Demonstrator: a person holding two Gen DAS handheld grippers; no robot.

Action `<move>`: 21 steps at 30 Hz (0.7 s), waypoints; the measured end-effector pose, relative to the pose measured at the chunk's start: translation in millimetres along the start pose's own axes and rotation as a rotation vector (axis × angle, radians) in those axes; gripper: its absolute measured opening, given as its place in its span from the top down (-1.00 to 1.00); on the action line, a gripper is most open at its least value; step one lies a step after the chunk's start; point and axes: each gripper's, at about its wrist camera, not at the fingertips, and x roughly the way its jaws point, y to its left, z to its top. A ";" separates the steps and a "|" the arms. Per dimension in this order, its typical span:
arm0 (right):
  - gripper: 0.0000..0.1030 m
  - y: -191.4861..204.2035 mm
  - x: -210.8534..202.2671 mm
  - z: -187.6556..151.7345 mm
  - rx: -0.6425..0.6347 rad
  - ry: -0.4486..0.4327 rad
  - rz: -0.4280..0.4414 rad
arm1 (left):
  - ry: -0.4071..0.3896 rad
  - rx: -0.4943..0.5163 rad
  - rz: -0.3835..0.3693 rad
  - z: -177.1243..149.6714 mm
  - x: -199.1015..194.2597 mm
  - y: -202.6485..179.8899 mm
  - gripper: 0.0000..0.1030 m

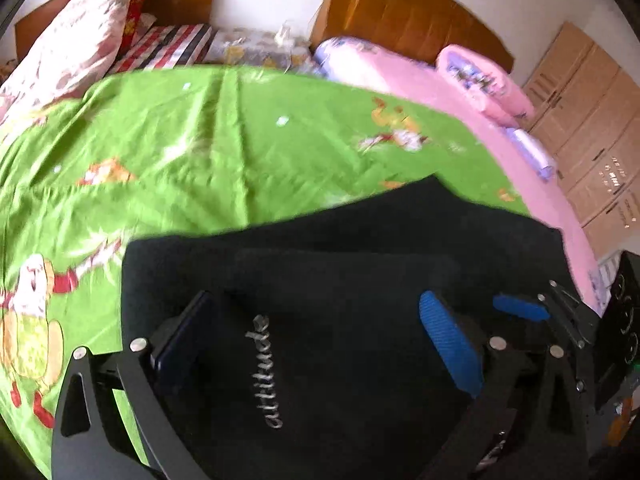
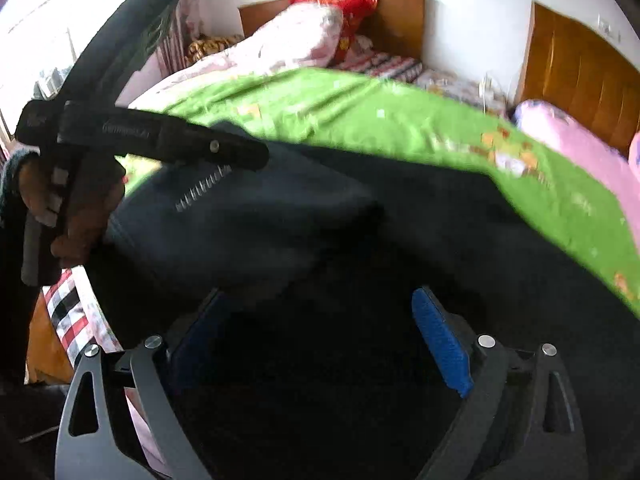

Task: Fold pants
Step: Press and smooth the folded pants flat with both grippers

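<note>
Pants (image 1: 360, 280) lie beneath both wide-open tools, left tool (image 1: 316, 332) and right tool (image 2: 316, 328), neither gripping.

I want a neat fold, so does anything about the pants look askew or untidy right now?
The black pants lie flat on the green sheet, their far edge slanted. In the right wrist view one layer bulges. Nothing looks damaged.

A green cartoon-printed sheet (image 1: 224, 140) covered the bed. At its head lay a pale pink floral quilt (image 1: 68, 48) against a red pillow (image 1: 136, 4), beside a checked cloth (image 1: 168, 46). A pink blanket (image 1: 400, 76) lay alongside, before a wooden headboard (image 1: 400, 12). Cardboard boxes (image 1: 592, 128) stood stacked at the right.
</note>
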 end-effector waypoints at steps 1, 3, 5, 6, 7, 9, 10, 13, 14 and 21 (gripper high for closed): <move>-0.74 -0.8 0.2 6.2 0.000 -0.011 -0.003 | -0.015 0.007 0.012 2.1 -2.1 -0.5 -0.97; -0.74 -1.2 9.5 11.6 -0.009 0.004 -0.015 | -0.024 0.007 0.078 12.8 3.1 1.6 -0.97; -0.75 -5.3 36.0 9.0 -0.002 0.083 -0.018 | 0.016 -0.021 0.096 17.1 24.2 16.9 -0.97; -0.81 -8.5 46.9 6.1 0.000 0.112 -0.026 | -0.001 -0.013 0.084 17.3 29.5 19.7 -0.97; -0.85 -6.8 46.0 3.0 -0.018 0.074 -0.029 | -0.024 0.004 0.083 15.3 27.1 20.0 -0.97; -0.84 -5.6 39.6 2.7 -0.018 0.063 -0.043 | -0.027 0.028 0.088 13.4 26.4 17.6 -0.97; -0.84 -6.1 31.7 3.1 -0.006 0.041 -0.065 | -0.051 0.037 0.109 12.5 22.8 13.9 -0.97; -0.84 -15.4 -8.7 -3.1 0.039 -0.067 -0.110 | -0.165 0.037 0.199 5.9 -3.4 0.2 -0.97; -0.84 -24.4 -21.8 -6.8 0.067 -0.097 -0.123 | -0.191 0.044 0.196 3.6 -9.9 -5.2 -0.97; -0.84 -109.9 -58.2 -70.5 0.292 -0.043 -0.318 | -0.189 0.055 0.067 -38.2 -26.7 -45.9 -0.97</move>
